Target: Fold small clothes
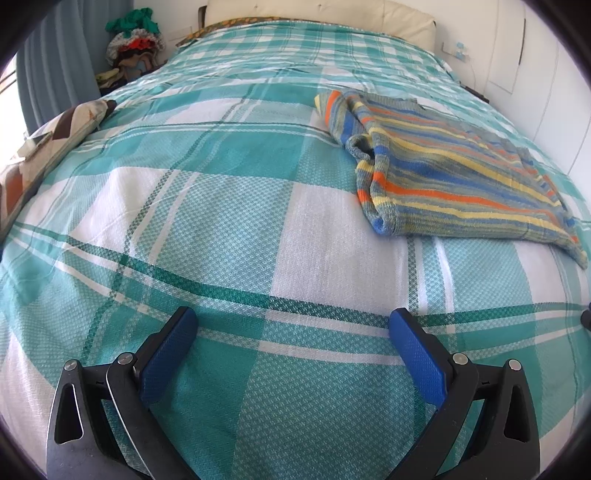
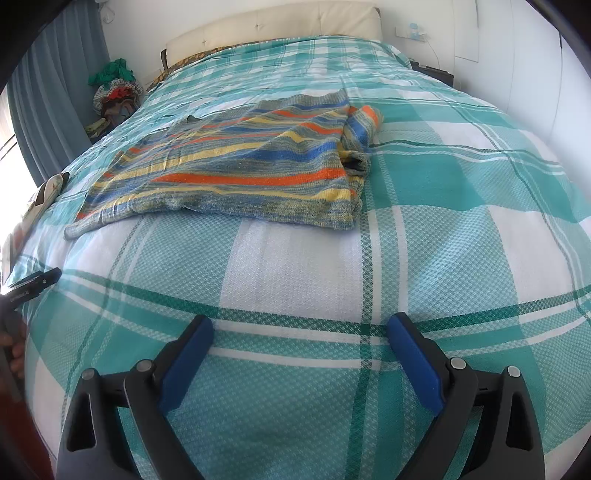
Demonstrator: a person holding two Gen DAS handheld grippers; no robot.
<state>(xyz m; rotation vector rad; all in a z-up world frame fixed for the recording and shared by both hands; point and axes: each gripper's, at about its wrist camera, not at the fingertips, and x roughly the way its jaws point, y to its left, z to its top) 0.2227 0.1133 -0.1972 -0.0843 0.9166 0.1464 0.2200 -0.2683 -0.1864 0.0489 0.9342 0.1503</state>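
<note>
Striped knit, blue/orange/yellow: that's your sweater (image 1: 458, 173), lying flat on the bed w/ the teal-and-white check cover (image 1: 229, 206). In the left wrist view it sits far right of centre, one sleeve bunched along its left edge. In the right wrist view the same sweater (image 2: 236, 173) lies far left of centre, sleeve folded over at its right side.

Your left gripper (image 1: 293, 354) hangs over bare cover near you, blue pads spread wide, nothing between them. Your right gripper (image 2: 299, 356) is the same: fingers wide apart, empty, well short of the sweater.

Far end: cream headboard (image 2: 280, 26). Far left, a heap of clothes (image 1: 135, 48) beside the blue curtain (image 1: 55, 59). A patterned cushion (image 1: 74, 125) rests at the left bed edge.
</note>
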